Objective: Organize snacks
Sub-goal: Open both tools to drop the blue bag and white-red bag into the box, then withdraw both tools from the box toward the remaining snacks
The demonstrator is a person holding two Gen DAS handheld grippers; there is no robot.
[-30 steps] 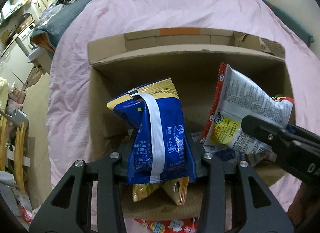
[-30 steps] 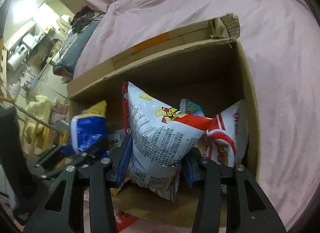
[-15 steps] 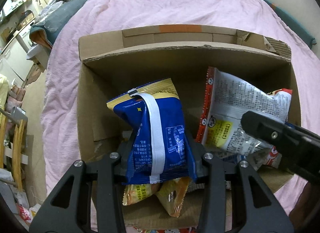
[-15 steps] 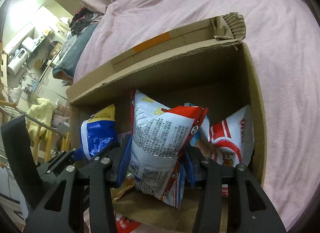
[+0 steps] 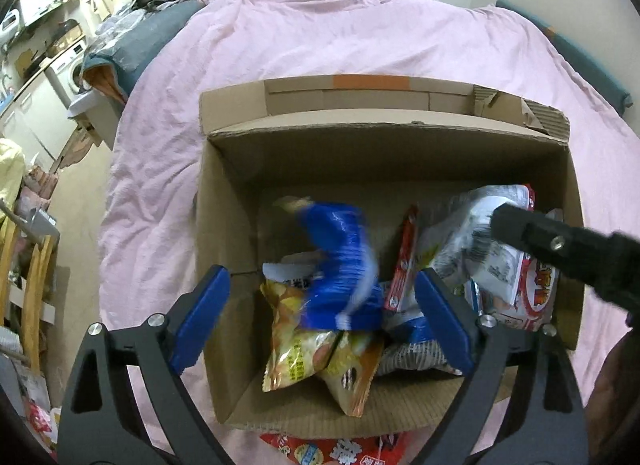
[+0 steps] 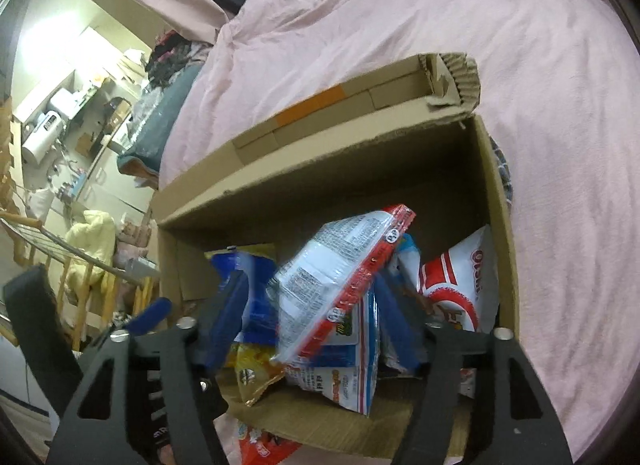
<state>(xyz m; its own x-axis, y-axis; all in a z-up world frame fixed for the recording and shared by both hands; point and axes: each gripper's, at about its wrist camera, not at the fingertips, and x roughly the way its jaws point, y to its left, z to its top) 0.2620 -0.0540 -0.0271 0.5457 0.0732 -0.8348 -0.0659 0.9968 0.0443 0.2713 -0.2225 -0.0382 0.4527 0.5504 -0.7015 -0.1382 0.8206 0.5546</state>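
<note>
An open cardboard box (image 5: 384,133) lies on a pink bed and holds several snack bags. My left gripper (image 5: 322,317) is open above the box's near left part. A blue snack bag (image 5: 340,261), blurred, drops loose between its fingers onto yellow bags (image 5: 304,349). My right gripper (image 6: 310,317) is open over the box. A white and red bag (image 6: 340,273) tilts loose between its fingers; whether a pad still touches it I cannot tell. This bag also shows in the left wrist view (image 5: 472,241). A red and white bag (image 6: 464,289) stands at the box's right wall.
A pink duvet (image 5: 360,25) covers the bed around the box. A red snack pack (image 5: 320,449) lies on the bed in front of the box. A wooden rack (image 6: 80,277) and room clutter stand off the bed's left side.
Both grippers have opened. The blue bag left the left gripper and falls into the box. The white and red bag has tipped over to the left in the right gripper.
</note>
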